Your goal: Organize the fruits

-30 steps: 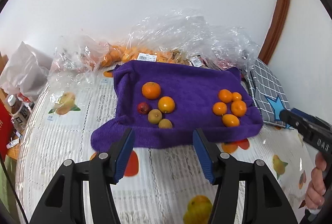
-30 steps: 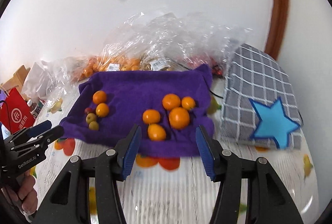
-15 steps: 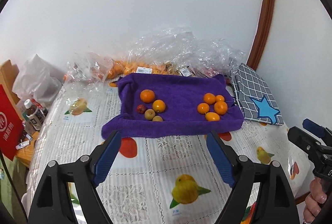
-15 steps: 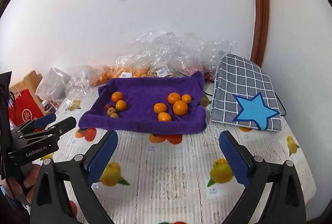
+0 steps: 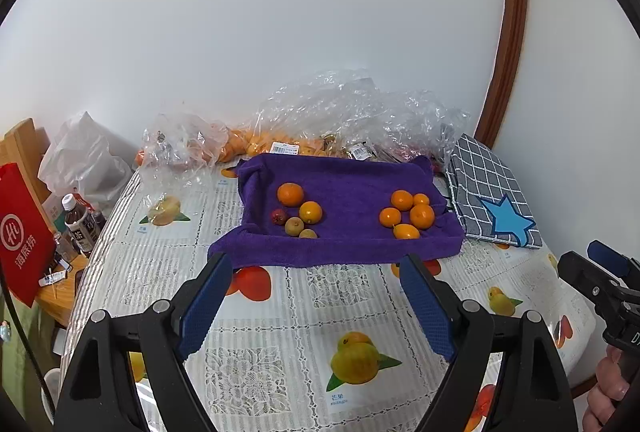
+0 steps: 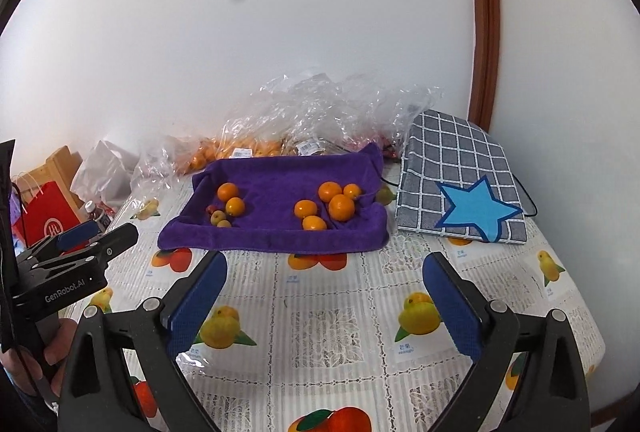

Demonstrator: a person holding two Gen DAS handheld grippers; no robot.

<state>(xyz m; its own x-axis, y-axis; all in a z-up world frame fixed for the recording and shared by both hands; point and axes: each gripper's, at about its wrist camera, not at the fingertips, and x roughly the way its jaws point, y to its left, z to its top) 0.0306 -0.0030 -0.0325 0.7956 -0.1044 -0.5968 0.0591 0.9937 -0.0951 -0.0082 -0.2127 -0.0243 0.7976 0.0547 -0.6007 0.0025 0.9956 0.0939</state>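
A purple towel (image 5: 348,188) (image 6: 276,188) lies on the table. On its left are two oranges (image 5: 291,194), a small red fruit (image 5: 279,216) and two brownish fruits (image 5: 294,225). On its right lies a cluster of several oranges (image 5: 408,212) (image 6: 332,202). My left gripper (image 5: 316,266) is open and empty, well in front of the towel. My right gripper (image 6: 326,266) is open and empty, also in front of the towel. Each gripper shows at the edge of the other's view.
Clear plastic bags with oranges (image 5: 320,120) lie behind the towel by the wall. A grey checked cloth with a blue star (image 6: 460,184) sits right of the towel. A red bag (image 5: 24,232), bottles (image 5: 80,224) and a white bag (image 5: 84,160) stand left of the table.
Both grippers have pulled back and up from the towel, and their jaws have opened wider. The fruits have not moved.
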